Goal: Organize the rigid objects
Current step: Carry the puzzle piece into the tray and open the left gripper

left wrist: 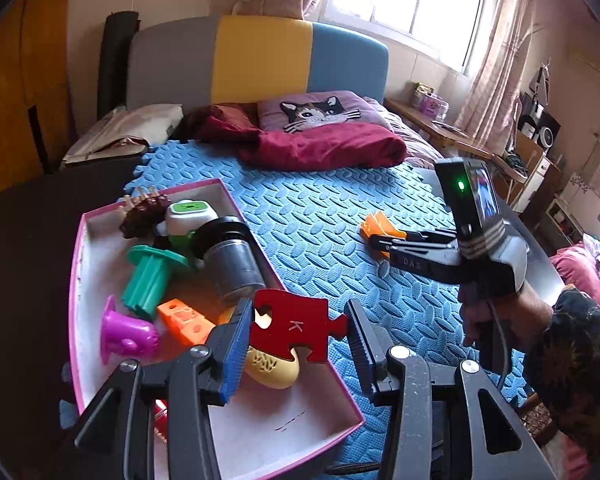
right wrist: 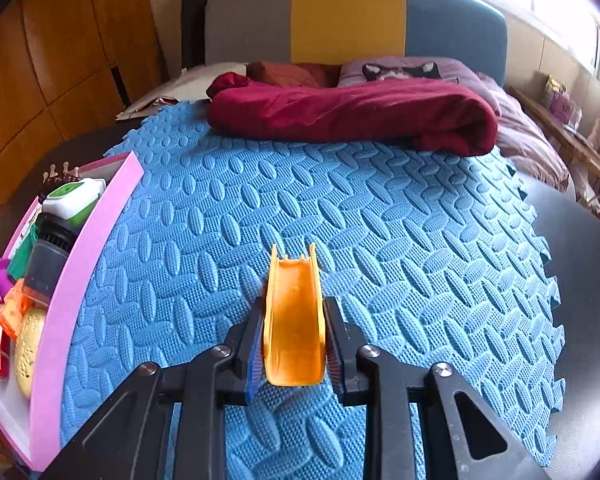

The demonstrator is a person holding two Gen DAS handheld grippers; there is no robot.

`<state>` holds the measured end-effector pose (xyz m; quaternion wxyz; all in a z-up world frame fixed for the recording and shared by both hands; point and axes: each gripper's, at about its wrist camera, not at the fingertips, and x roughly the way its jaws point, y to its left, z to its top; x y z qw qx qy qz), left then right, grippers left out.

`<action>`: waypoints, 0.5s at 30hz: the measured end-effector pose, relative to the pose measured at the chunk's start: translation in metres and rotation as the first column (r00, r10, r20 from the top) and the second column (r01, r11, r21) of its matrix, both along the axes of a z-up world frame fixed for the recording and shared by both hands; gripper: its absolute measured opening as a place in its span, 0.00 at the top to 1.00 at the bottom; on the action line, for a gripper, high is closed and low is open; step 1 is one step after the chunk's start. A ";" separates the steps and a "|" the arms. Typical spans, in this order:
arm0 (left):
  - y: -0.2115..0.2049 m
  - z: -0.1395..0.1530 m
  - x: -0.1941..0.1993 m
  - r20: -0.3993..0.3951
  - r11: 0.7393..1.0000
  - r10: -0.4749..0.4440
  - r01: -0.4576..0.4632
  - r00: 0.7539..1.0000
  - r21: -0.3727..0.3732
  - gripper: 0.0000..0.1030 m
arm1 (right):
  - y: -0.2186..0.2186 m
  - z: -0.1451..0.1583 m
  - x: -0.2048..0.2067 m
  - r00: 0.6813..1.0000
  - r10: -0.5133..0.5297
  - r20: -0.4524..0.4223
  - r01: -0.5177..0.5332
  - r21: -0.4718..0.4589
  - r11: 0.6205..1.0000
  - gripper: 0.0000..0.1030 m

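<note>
Right wrist: right tongs level, clamping orange chute.

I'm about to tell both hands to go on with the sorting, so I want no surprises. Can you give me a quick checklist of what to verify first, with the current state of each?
1. Left gripper released the red puzzle piece: ok, jaws spread wide, though the piece may touch one pad.
2. Puzzle piece over the pink box: ok, but at its near edge.
3. Right gripper closed on the orange slide: ok, pads on both sides.
4. Slide lifted off the blue mat: cannot tell.
5. Room in the box for the slide: ok, bare floor near the front.
6. Path from slide to box: ok, only mat between.
</note>
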<state>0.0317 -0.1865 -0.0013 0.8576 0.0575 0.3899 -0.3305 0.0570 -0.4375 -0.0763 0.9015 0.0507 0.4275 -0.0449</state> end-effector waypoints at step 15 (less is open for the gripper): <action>0.032 -0.001 -0.012 0.017 0.997 0.078 -0.078 0.997 0.019 0.55 | 0.006 0.000 0.001 0.999 -0.036 0.000 0.036 -0.079 0.996 0.65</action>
